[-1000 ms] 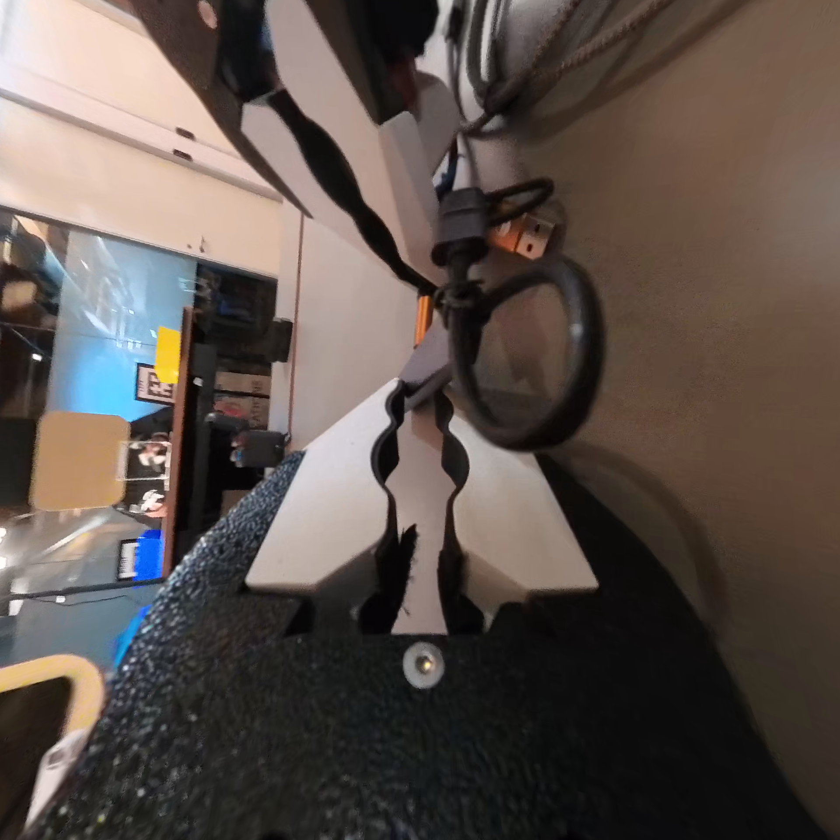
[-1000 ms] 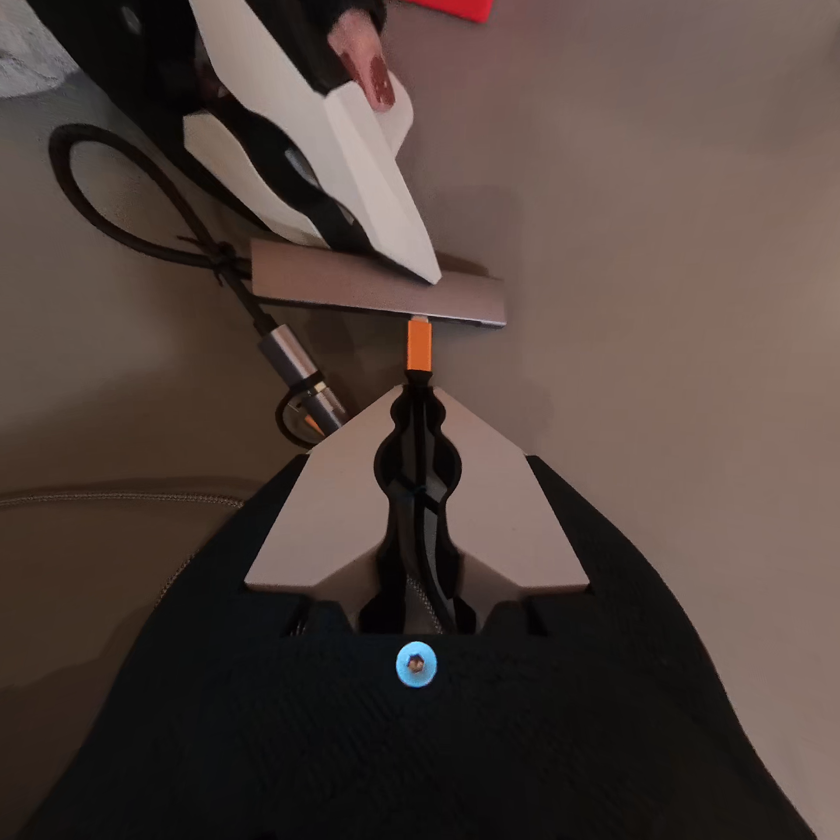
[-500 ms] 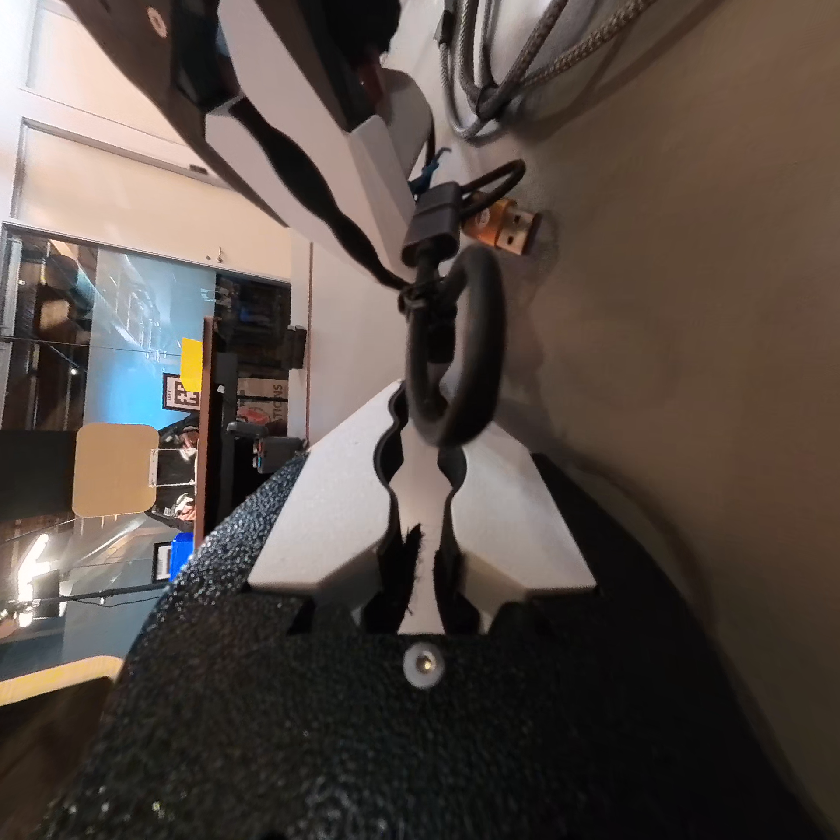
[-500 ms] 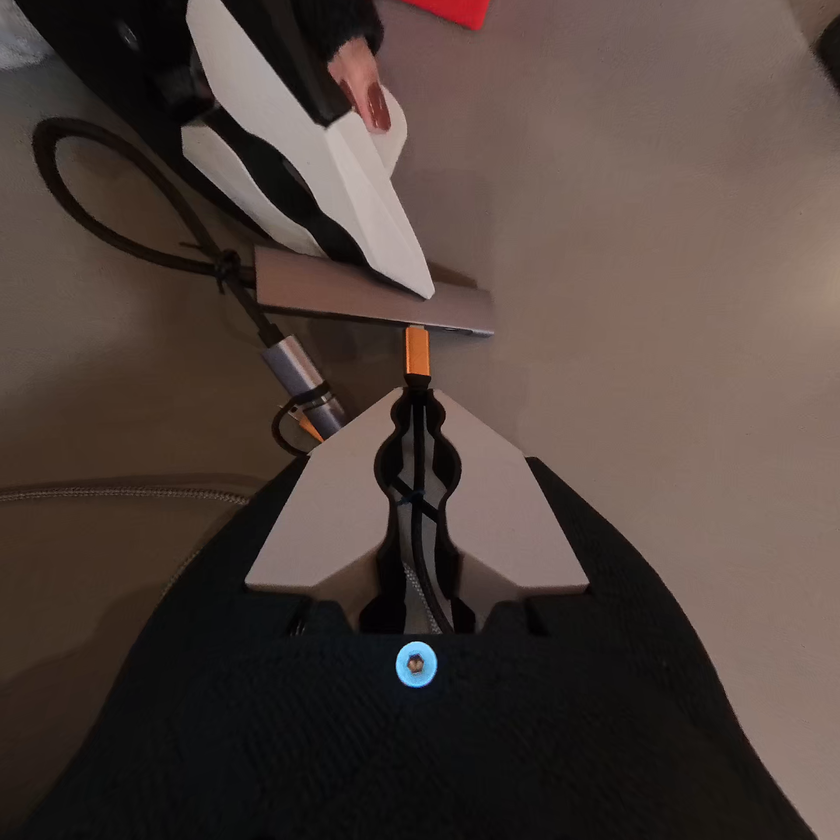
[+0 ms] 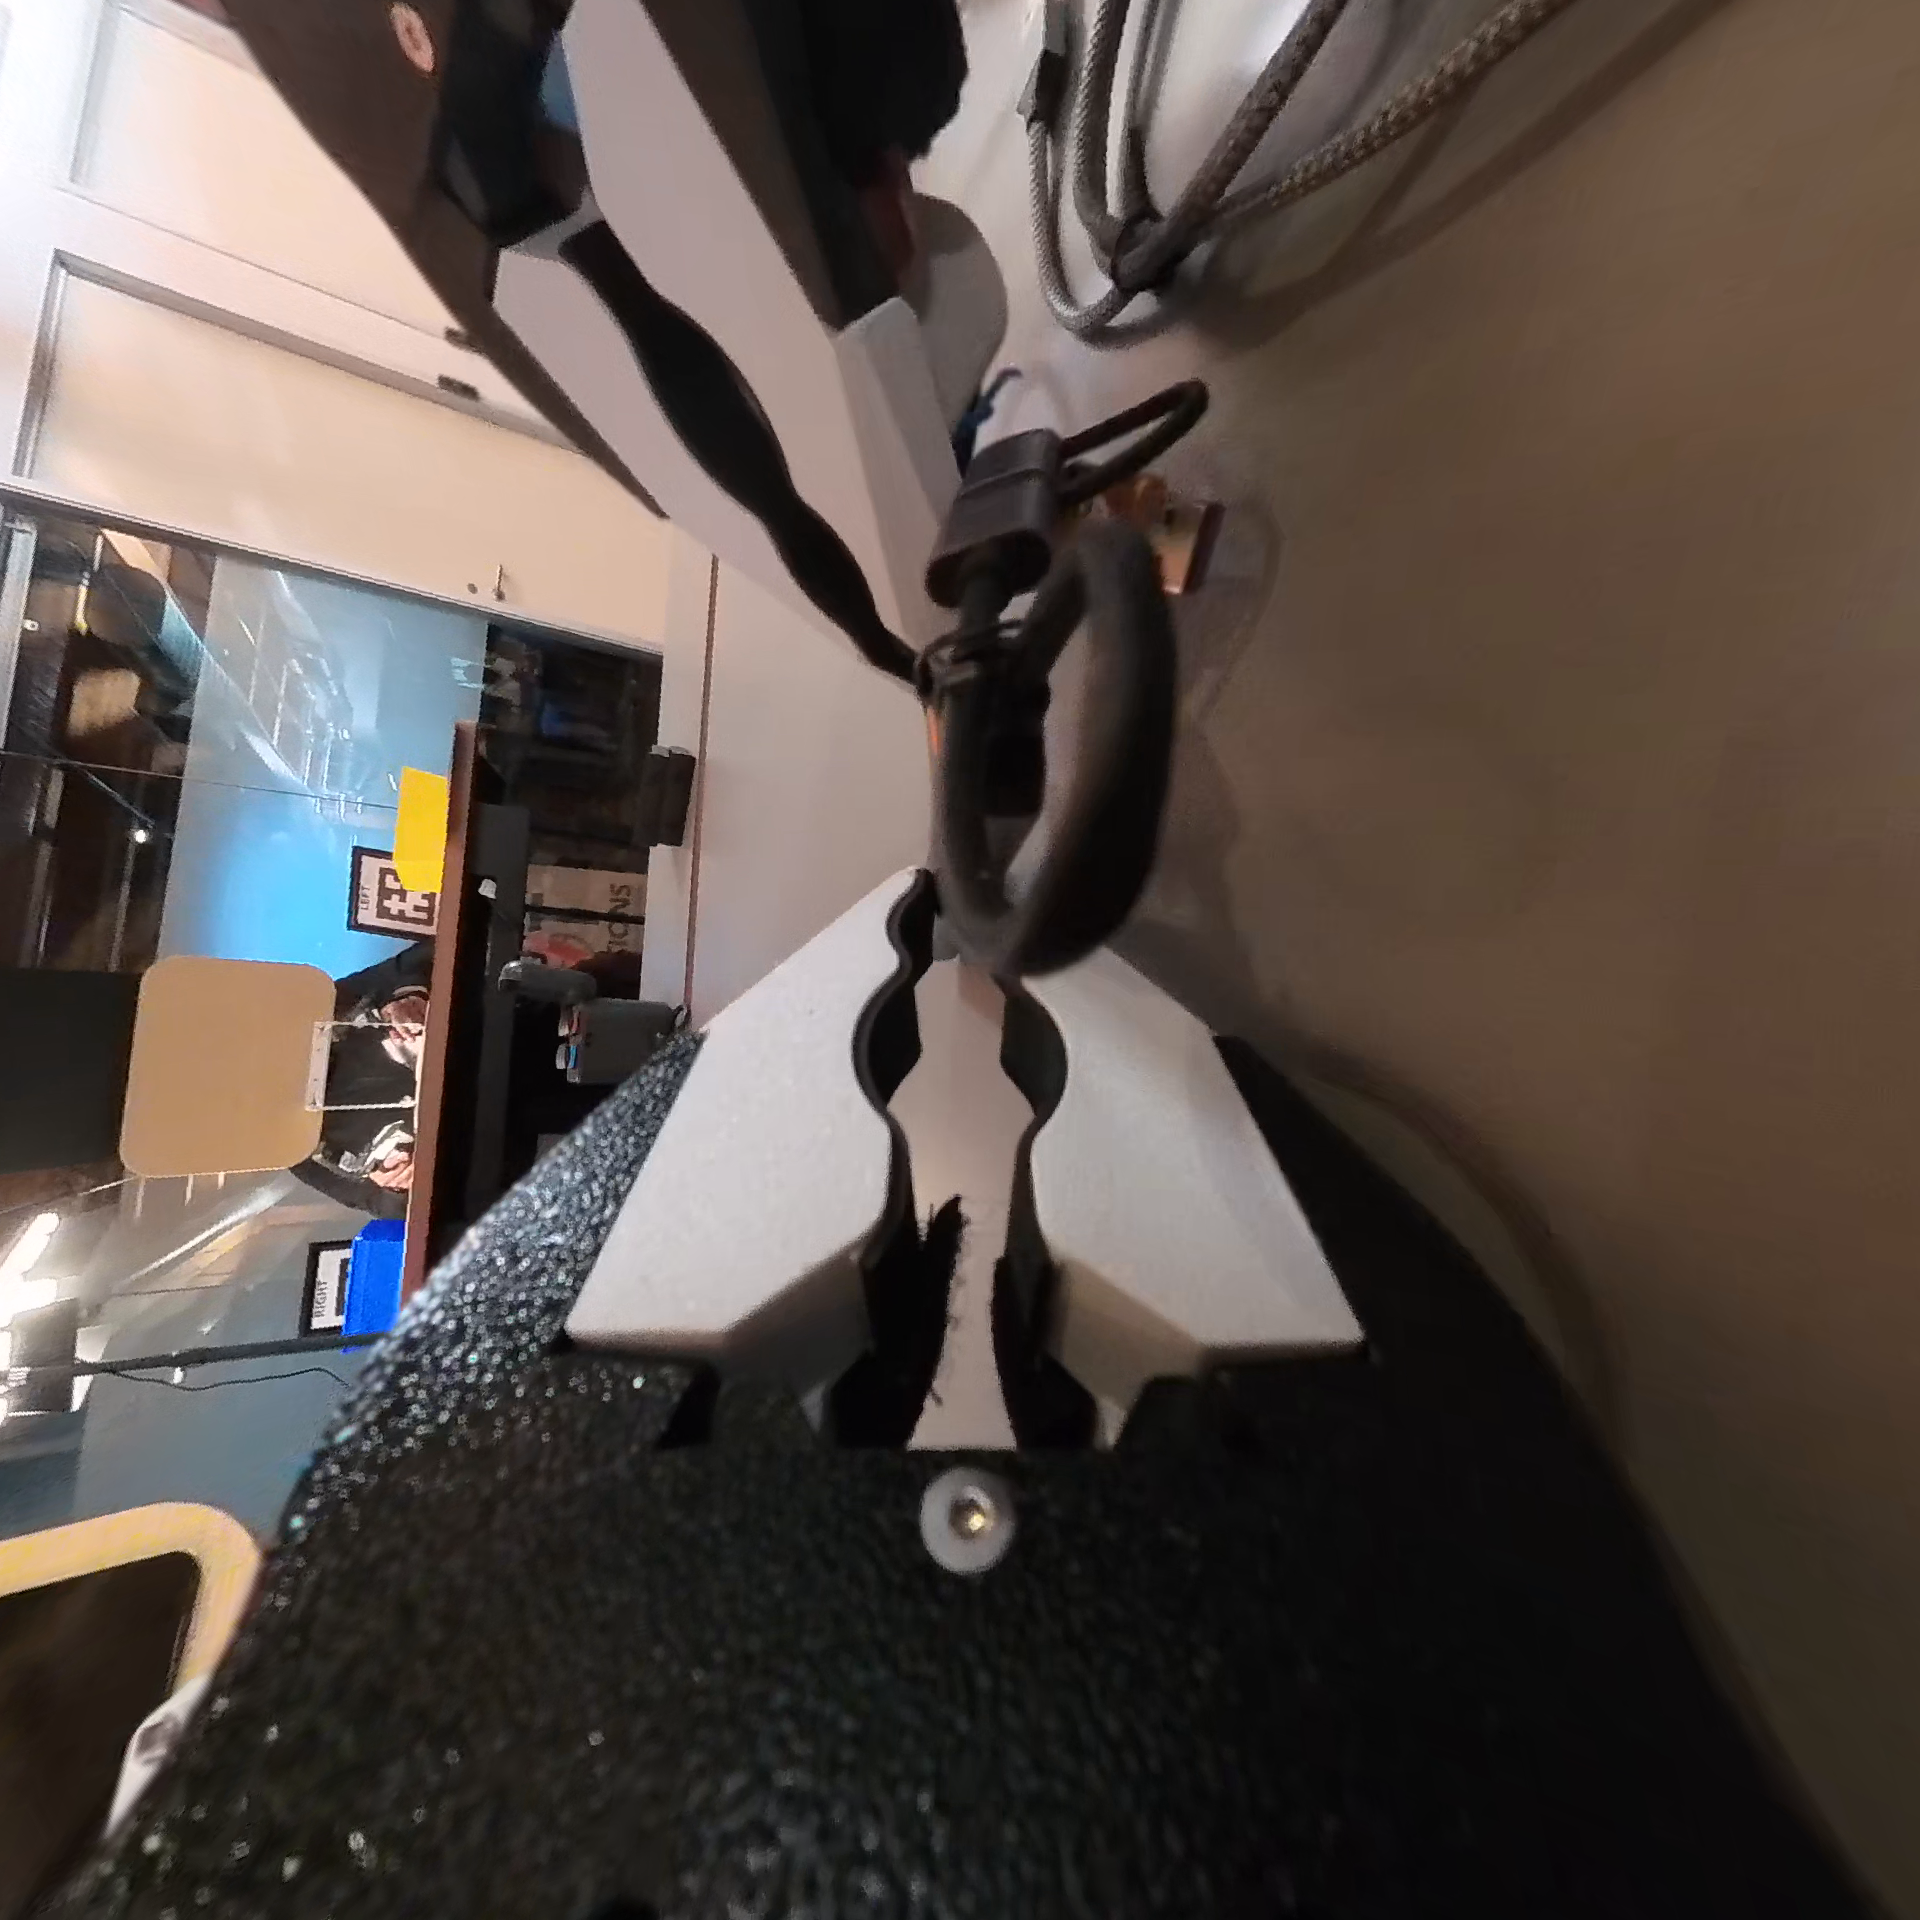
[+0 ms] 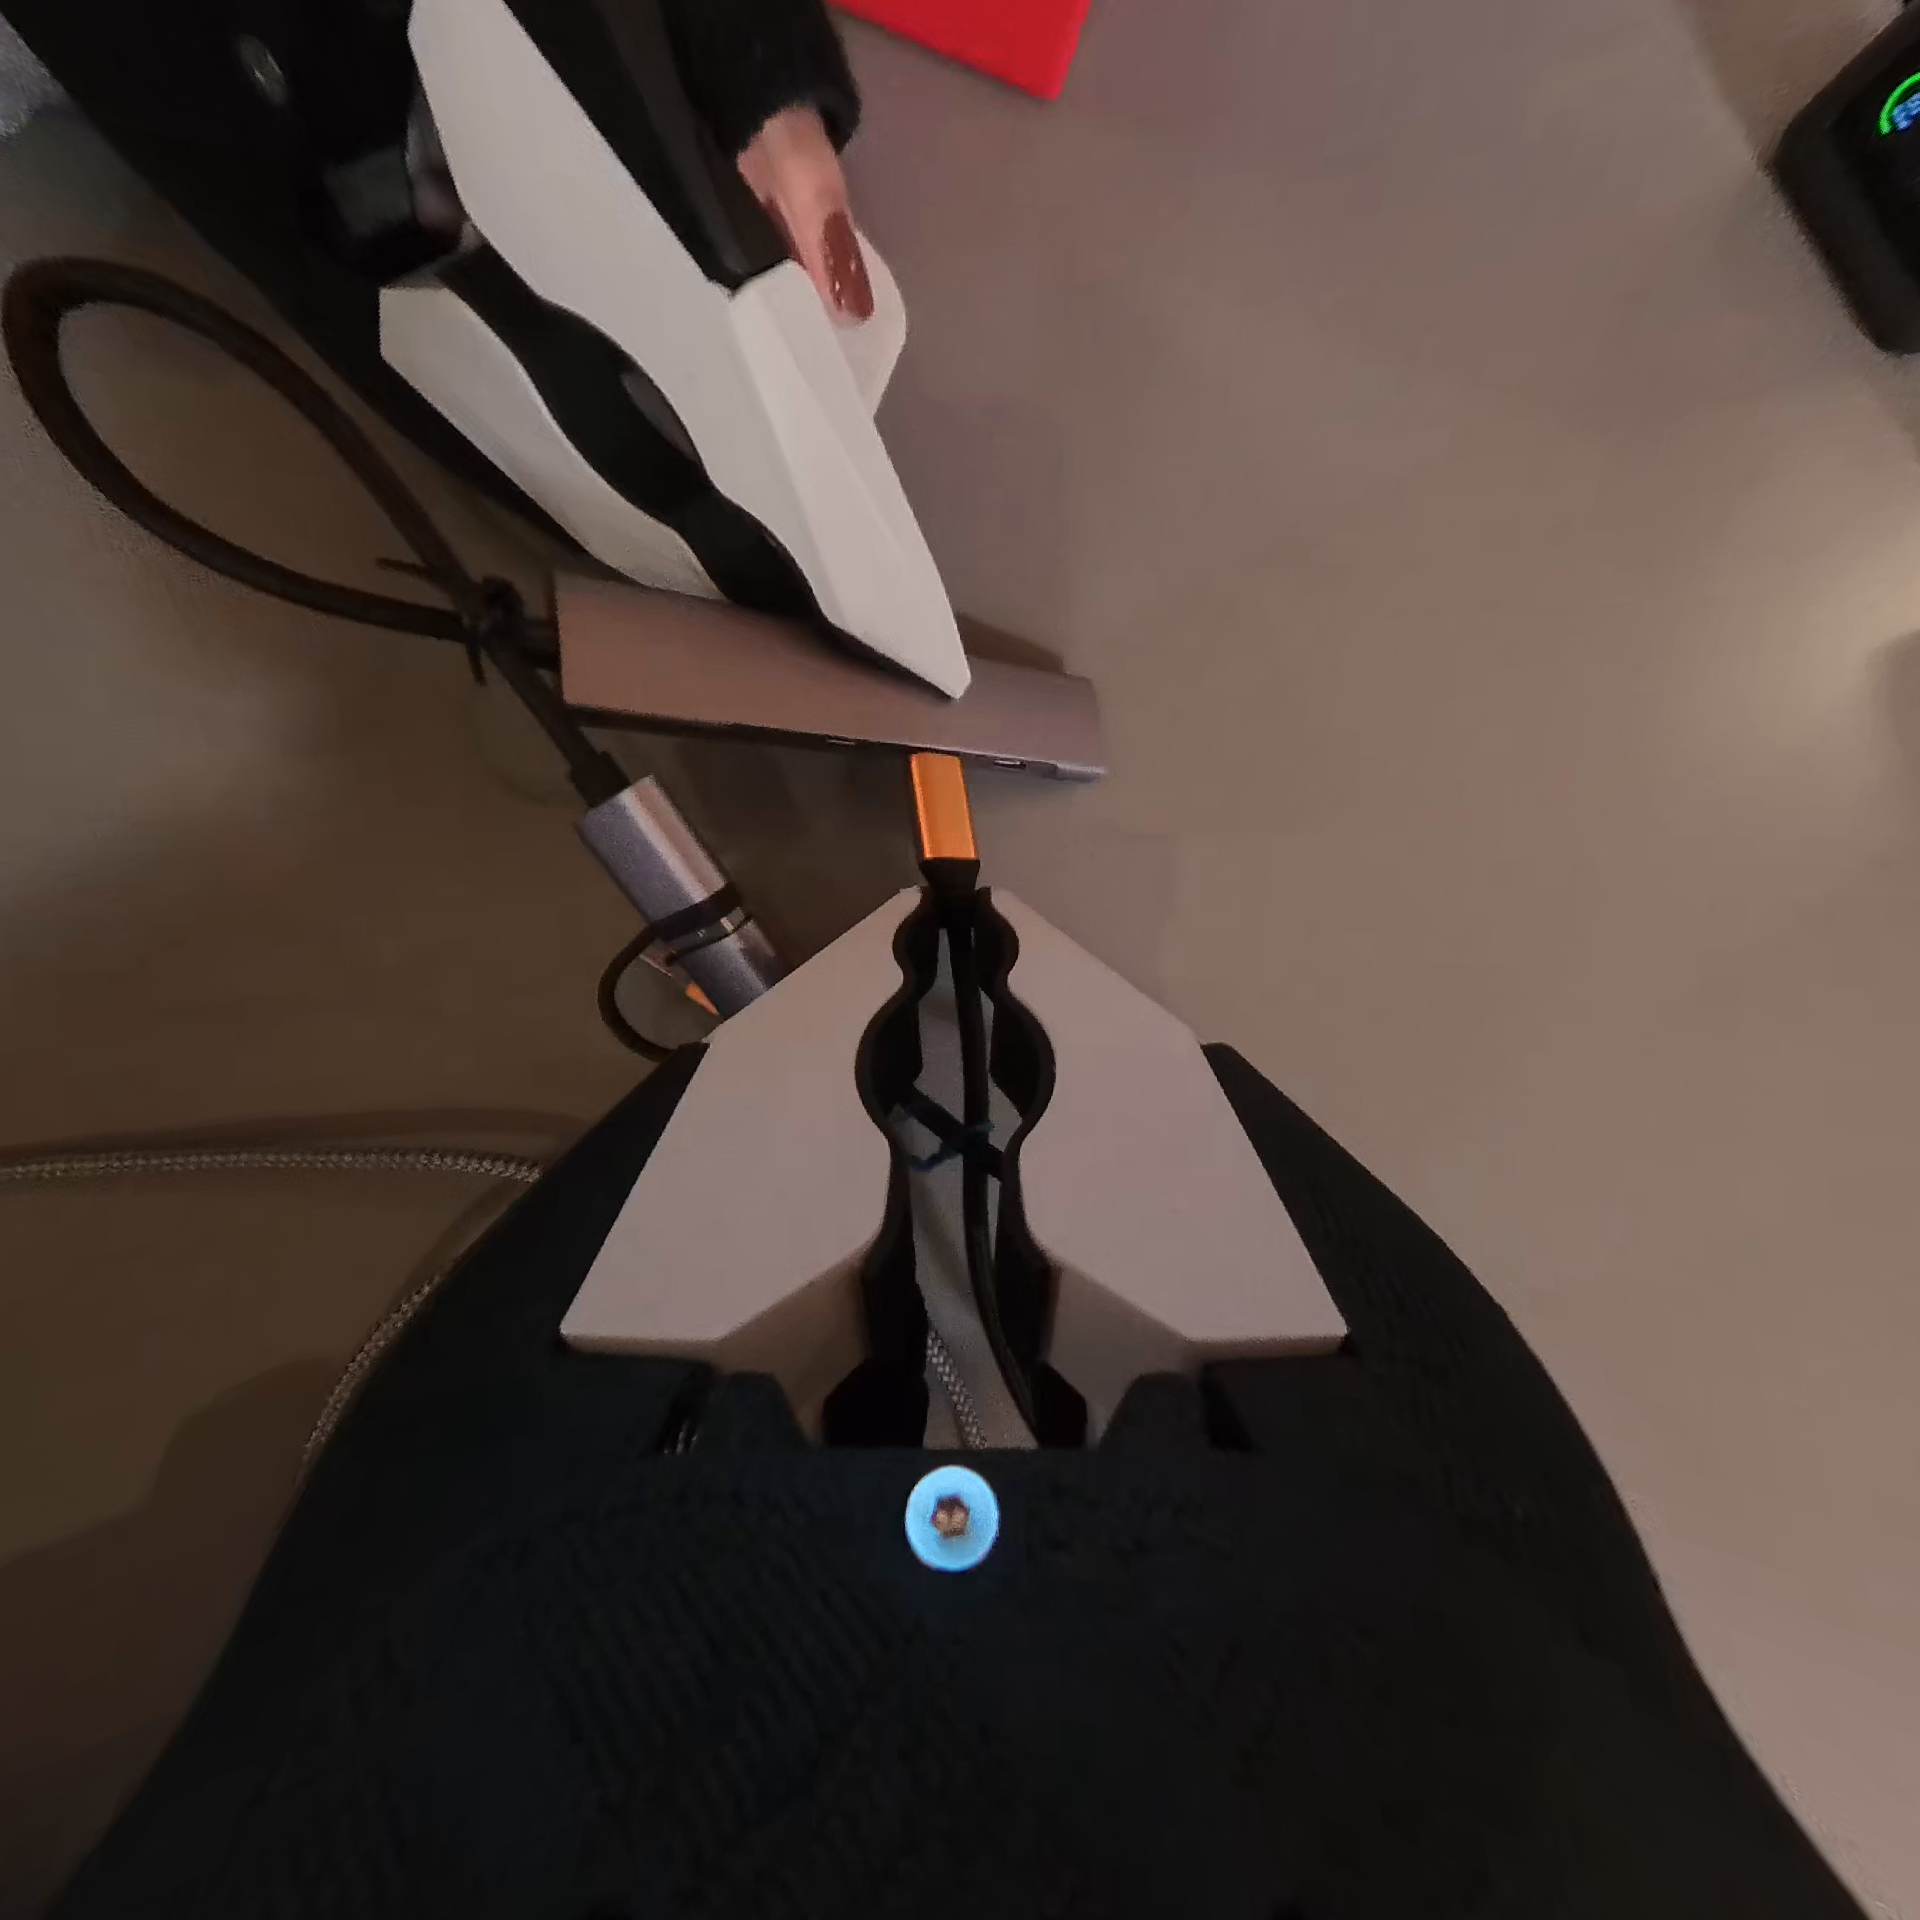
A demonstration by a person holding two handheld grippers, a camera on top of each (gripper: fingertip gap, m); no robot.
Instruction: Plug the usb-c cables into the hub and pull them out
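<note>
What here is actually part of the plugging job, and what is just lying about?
In use:
- grey hub, pinned by the left tool
- orange-tipped cable, held by the right tool

Lying about:
- red sheet
- black device with a green light
- braided grey cable

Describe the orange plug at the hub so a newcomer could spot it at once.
Start at the flat grey hub lying on the beige table, pinned from above by the left hand-held gripper. On the hub's near edge, toward its right end, sits the orange plug, its black cable held in the right hand-held gripper. The nearby silver-grey connector lies loose to its left.
</note>
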